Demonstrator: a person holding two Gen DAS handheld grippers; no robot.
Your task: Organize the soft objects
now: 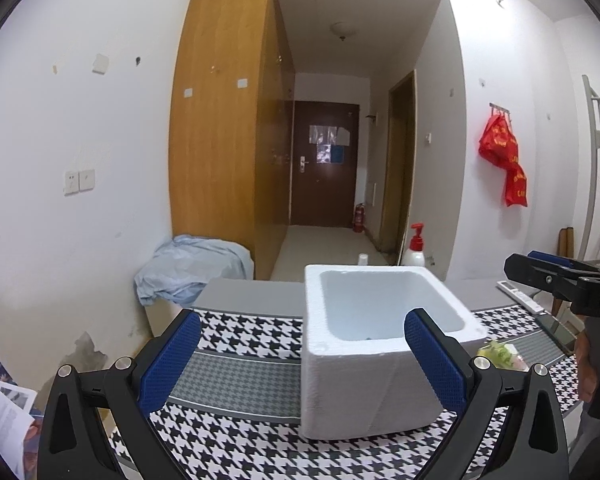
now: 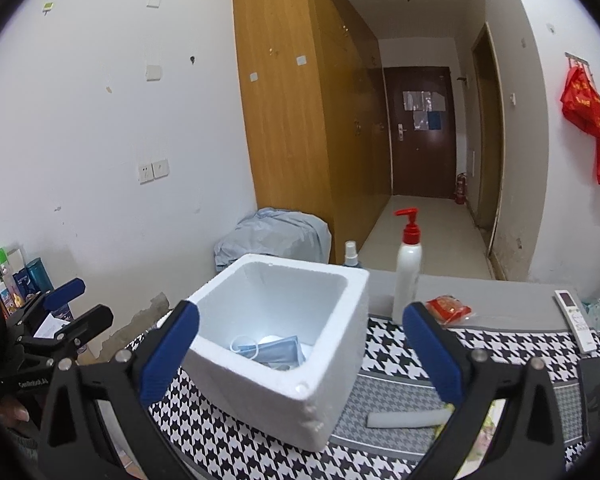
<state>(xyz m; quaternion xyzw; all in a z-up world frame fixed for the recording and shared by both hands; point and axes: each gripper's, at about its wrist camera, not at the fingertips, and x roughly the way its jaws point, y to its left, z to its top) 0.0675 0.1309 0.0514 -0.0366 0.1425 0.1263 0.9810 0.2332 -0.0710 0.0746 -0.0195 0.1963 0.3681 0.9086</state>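
Table (image 2: 500,304), grey-topped, covered for the most part by a black-and-white houndstooth cloth (image 2: 384,364) with grey panels. Borne directly: a white foam box (image 2: 284,376), open-topped; a white pump bottle (image 2: 407,268) with red head, upright behind it; a red packet (image 2: 448,309) beside the bottle; a white remote control (image 2: 576,320) towards the right edge; a grey tube (image 2: 408,419), laid flat near the box.
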